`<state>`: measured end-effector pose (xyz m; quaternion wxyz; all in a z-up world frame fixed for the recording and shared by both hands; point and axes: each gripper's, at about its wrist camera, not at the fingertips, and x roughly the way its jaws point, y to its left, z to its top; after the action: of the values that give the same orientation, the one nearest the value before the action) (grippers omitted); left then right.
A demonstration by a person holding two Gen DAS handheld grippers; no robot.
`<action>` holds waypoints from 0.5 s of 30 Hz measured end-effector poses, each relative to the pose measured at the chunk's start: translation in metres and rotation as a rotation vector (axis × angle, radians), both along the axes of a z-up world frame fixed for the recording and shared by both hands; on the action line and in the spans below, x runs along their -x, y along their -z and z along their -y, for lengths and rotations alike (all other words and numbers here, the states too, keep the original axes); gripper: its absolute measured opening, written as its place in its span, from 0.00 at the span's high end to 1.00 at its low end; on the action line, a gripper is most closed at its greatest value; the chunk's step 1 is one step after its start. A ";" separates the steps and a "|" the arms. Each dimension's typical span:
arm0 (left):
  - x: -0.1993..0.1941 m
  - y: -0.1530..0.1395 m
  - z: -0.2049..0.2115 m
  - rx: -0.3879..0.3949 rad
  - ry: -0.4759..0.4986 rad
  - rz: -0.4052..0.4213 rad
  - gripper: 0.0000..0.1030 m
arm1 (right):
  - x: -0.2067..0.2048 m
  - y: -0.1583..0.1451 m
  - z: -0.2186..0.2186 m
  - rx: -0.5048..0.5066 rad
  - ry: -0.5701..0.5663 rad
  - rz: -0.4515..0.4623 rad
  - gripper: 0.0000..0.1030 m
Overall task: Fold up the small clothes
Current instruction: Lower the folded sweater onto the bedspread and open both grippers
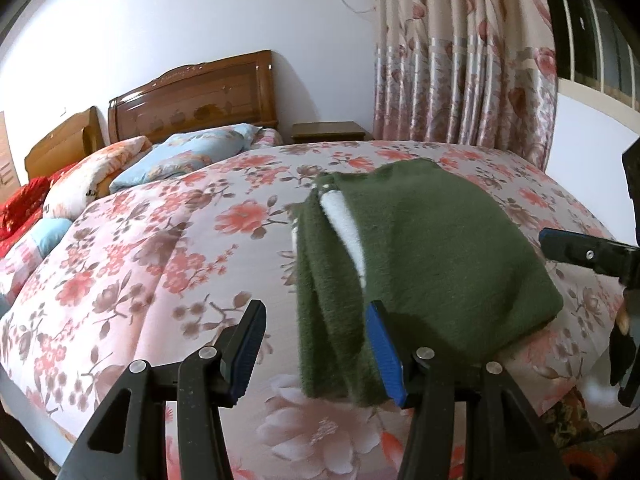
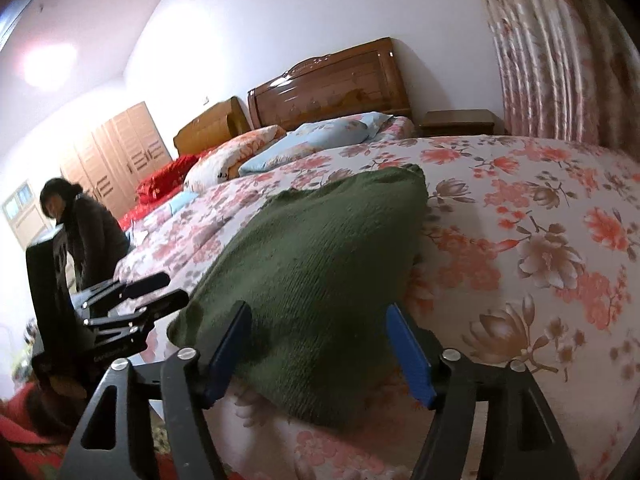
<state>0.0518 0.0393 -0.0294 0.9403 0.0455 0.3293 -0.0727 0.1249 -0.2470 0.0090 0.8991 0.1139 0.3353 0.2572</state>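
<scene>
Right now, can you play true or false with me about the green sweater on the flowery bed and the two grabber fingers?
1. The green sweater lies folded on the flowery quilt. True.
2. The right gripper is squeezing the sweater. False: its fingers stand wide open, the sweater's near edge between them.
3. The left gripper is shut tight. False: its fingers are apart, gripping nothing.
4. A white strip shows in the sweater's fold. True.
5. The curtain is plain blue. False: it is cream with pink flowers.
</scene>
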 end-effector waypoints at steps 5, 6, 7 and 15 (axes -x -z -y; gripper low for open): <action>-0.010 0.015 -0.012 0.023 -0.034 -0.065 0.47 | -0.005 0.006 0.005 -0.035 0.012 -0.037 0.00; -0.013 0.020 -0.015 0.034 -0.038 -0.088 0.47 | -0.006 0.010 0.004 -0.037 0.008 -0.052 0.00; -0.014 0.023 -0.017 0.051 -0.039 -0.090 0.47 | -0.008 0.014 0.002 -0.039 0.001 -0.064 0.00; -0.017 0.030 -0.018 0.095 0.001 -0.085 0.57 | -0.010 0.024 -0.007 0.042 0.008 -0.062 0.00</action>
<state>0.0686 0.0577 -0.0596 0.9266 -0.0024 0.3649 -0.0906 0.1348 -0.2400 -0.0151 0.8915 0.1043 0.3681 0.2426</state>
